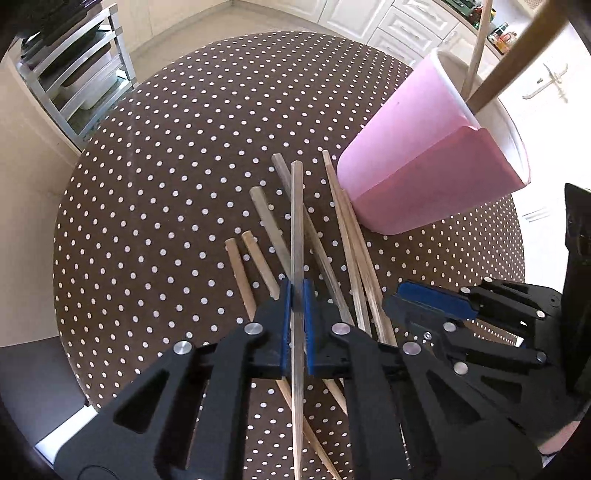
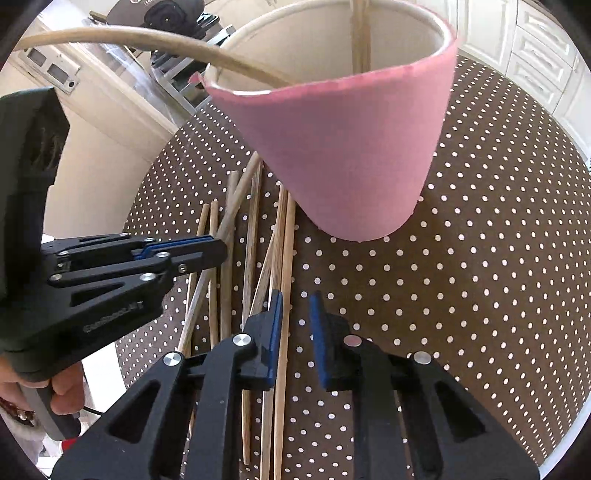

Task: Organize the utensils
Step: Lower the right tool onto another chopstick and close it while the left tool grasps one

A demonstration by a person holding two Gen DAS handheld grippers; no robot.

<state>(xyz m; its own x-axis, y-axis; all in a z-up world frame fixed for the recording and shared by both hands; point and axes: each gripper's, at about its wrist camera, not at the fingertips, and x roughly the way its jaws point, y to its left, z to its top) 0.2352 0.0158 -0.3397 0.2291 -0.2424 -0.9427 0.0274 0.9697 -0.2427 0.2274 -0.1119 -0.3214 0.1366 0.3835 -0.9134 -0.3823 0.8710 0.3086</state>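
Observation:
A pink holder [image 1: 428,155] stands on the dotted table, with wooden sticks [image 1: 476,48] standing in it; it also shows in the right wrist view [image 2: 343,147]. Several wooden chopsticks [image 1: 347,240] lie loose on the cloth left of the holder, and in the right wrist view [image 2: 251,229]. My left gripper [image 1: 297,295] is shut on one chopstick [image 1: 296,221], which it holds above the pile. The left gripper also shows in the right wrist view [image 2: 218,247]. My right gripper [image 2: 295,302] is open, empty, low over the pile's right edge; it also shows in the left wrist view [image 1: 402,295].
The round table [image 1: 166,166] has a brown cloth with white dots. A metal rack [image 1: 74,74] stands beyond it at the left. White cabinets [image 1: 406,18] run along the back. The table's right part [image 2: 480,258] holds only cloth.

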